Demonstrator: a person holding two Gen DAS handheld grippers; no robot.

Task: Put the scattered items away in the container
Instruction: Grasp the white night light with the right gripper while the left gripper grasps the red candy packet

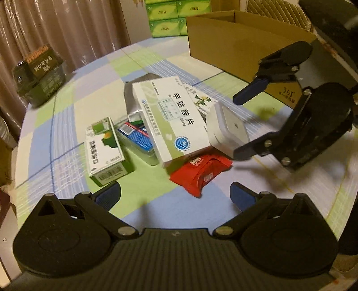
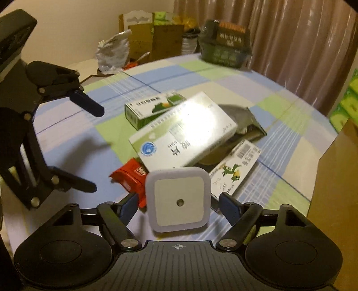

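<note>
A pile of items lies on the checked tablecloth: a large white-green medicine box (image 1: 172,120) (image 2: 183,132), a small green-white box (image 1: 105,150) (image 2: 152,107), a blue tin (image 1: 136,138), a red packet (image 1: 201,170) (image 2: 129,176), a frog-print box (image 2: 235,170), a silver pouch (image 2: 243,120). A white square night light (image 1: 228,127) (image 2: 179,199) sits between the fingers of my open right gripper (image 2: 179,206) (image 1: 243,123); contact is unclear. My left gripper (image 1: 174,194) (image 2: 96,147) is open and empty, just short of the pile. The cardboard box (image 1: 241,44) stands behind.
A dark green package (image 1: 40,73) (image 2: 226,44) sits at the table's far edge. Green tissue packs (image 1: 170,15) are stacked behind the cardboard box. A plastic bag (image 2: 114,51) and cartons stand beyond the table.
</note>
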